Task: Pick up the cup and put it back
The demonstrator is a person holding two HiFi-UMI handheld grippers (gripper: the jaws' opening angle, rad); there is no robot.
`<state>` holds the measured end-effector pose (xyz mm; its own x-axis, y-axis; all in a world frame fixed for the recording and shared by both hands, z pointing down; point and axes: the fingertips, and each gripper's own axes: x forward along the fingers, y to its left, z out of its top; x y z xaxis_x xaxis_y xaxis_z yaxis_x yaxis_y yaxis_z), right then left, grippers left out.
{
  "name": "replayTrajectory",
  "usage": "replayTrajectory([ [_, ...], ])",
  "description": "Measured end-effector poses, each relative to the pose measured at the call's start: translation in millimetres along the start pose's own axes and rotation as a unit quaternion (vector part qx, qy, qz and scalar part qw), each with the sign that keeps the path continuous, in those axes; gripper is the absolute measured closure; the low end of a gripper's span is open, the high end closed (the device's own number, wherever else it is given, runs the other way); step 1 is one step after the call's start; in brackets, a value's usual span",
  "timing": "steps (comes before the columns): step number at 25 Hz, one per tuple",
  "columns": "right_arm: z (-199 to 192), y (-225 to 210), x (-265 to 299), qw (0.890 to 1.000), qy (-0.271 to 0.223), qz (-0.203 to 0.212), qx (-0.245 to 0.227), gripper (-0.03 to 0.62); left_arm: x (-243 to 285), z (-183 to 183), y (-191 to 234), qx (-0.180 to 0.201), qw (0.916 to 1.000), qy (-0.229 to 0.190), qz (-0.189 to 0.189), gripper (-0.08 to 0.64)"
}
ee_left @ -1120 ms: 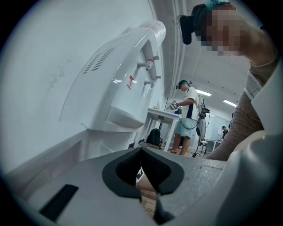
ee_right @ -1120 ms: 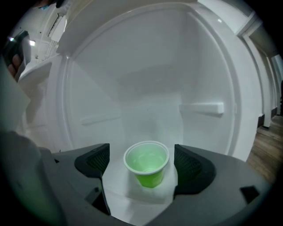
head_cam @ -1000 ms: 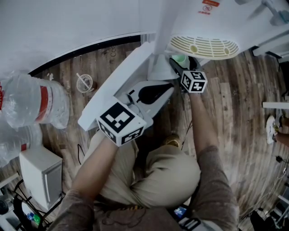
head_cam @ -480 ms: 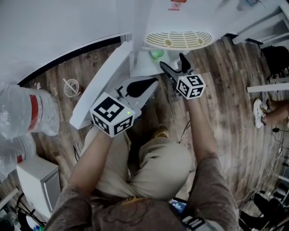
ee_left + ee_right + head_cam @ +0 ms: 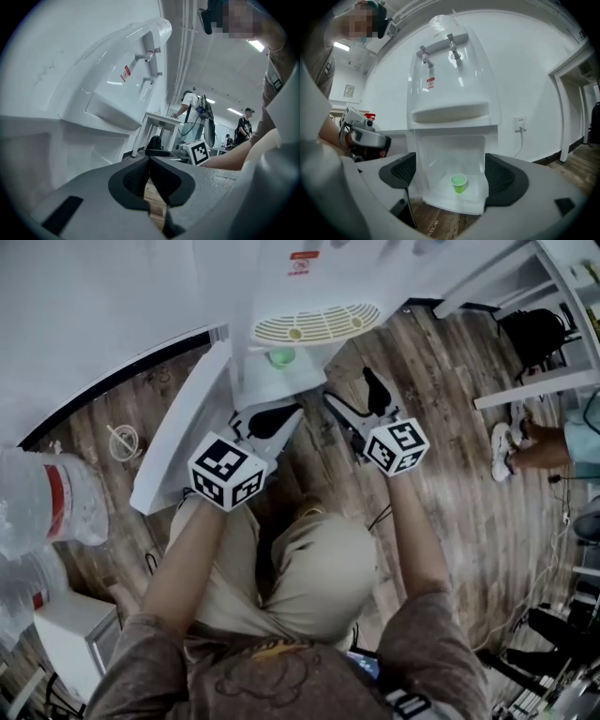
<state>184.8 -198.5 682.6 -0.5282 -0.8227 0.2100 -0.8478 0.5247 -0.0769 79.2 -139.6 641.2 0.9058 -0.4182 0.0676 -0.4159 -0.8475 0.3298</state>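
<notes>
The jaws of the left gripper are seen pressed together on nothing, those of the right gripper are held wide and empty, and the green cup is found upright inside the open lower compartment of the white water dispenser, apart from both.

This is a shared lab or office hall. A white water dispenser stands at twelve o'clock against a bare wall on a wood-plank floor, with spare water bottles at nine o'clock. People with gear stand by a white table under strip lights.
</notes>
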Motion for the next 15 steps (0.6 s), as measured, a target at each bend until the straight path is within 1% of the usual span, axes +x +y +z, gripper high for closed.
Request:
replayTrajectory([
  [4, 21.0, 6.2, -32.4, 1.000, -0.012, -0.008, 0.003, 0.147, 2.1, 2.0, 0.1, 0.003, 1.0000, -0.004, 0.003, 0.557],
  [6, 25.5, 8.0, -48.9, 1.000, -0.021, -0.015, 0.015, 0.173, 1.3, 3.6, 2.1, 0.009, 0.9999, -0.006, 0.010, 0.557],
  [7, 25.9, 9.4, -56.1, 0.999, -0.025, -0.018, 0.020, 0.207, 0.1, 4.9, 4.1, 0.011, 0.9998, -0.009, 0.016, 0.557],
  [10, 22.1, 15.0, -69.2, 0.999, -0.027, -0.026, 0.022, 0.277, -5.1, 10.0, 12.6, 0.013, 0.9990, -0.023, 0.037, 0.557],
  [12, 18.8, 19.2, -74.8, 0.999, -0.027, -0.029, 0.022, 0.358, -6.8, 12.1, 17.7, 0.010, 0.9983, -0.030, 0.049, 0.557],
  [14, 18.2, 22.2, -79.8, 0.999, -0.030, -0.033, 0.022, 0.404, -6.6, 13.6, 20.4, 0.004, 0.9978, -0.037, 0.054, 0.557],
  [15, 18.6, 23.5, -81.9, 0.999, -0.031, -0.034, 0.021, 0.446, -5.9, 14.4, 20.6, 0.002, 0.9977, -0.040, 0.055, 0.557],
])
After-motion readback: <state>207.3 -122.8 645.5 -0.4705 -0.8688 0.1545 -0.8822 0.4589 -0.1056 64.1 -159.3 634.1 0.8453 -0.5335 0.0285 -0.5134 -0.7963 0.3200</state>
